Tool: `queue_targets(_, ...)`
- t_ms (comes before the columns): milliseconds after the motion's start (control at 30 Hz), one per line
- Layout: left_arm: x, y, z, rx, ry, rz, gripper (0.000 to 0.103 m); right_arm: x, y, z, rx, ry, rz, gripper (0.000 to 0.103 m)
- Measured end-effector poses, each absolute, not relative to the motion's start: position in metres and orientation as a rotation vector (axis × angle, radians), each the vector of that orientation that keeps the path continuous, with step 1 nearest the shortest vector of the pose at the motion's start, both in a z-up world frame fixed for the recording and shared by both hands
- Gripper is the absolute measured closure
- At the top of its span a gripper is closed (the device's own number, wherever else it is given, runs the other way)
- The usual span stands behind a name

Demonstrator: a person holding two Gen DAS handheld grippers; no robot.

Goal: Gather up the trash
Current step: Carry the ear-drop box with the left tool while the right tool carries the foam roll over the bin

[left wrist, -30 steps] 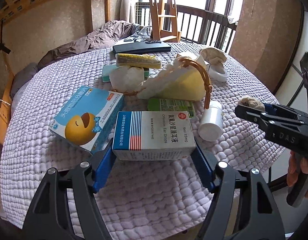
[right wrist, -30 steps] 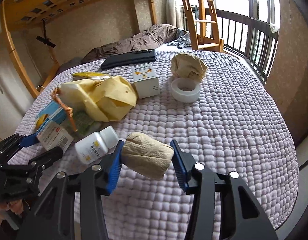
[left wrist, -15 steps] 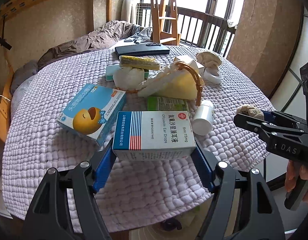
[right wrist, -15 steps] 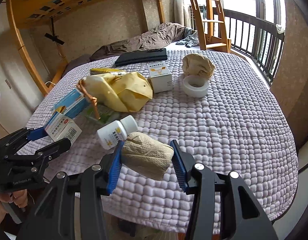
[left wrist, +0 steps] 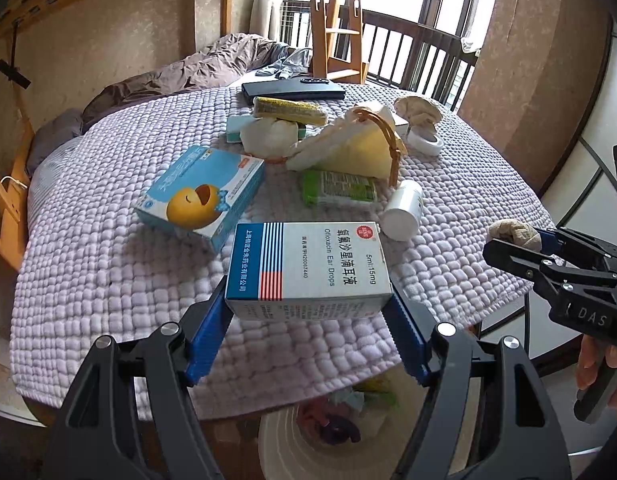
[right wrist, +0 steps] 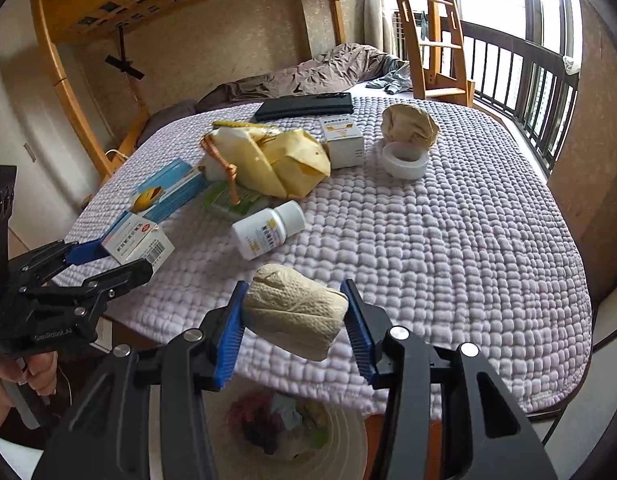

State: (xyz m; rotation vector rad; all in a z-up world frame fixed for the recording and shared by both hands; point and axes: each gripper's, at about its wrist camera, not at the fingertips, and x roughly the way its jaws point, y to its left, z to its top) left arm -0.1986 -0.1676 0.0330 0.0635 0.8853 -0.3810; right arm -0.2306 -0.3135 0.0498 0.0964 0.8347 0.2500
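Note:
My left gripper (left wrist: 308, 316) is shut on a white and blue ear-drops box (left wrist: 308, 266), held above the table's near edge. My right gripper (right wrist: 294, 320) is shut on a crumpled beige paper towel wad (right wrist: 294, 312), also at the table edge. A white bin (left wrist: 332, 440) with colourful trash inside stands on the floor below both grippers; it also shows in the right wrist view (right wrist: 284, 436). Each gripper shows in the other's view: the right one (left wrist: 520, 244) and the left one (right wrist: 108, 256).
On the quilted table (right wrist: 428, 240) lie a white pill bottle (right wrist: 268, 230), a blue duck box (left wrist: 200, 198), a green packet (left wrist: 338, 190), a yellow paper bag (right wrist: 280, 160), a small white box (right wrist: 342, 140), a tape roll (right wrist: 404, 158) and a black case (right wrist: 304, 106).
Both grippers have drawn back from the table with their loads. The table edge and the bin below have come into view.

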Motion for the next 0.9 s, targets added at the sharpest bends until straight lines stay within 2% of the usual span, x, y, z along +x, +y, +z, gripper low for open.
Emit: queue_targets(900, -0.257, -0.162, 0.036, 0.13, 0.905, -0.463, 0.029, -0.278, -0.297, 0.048, 0.037, 0.894, 0.378, 0.057)
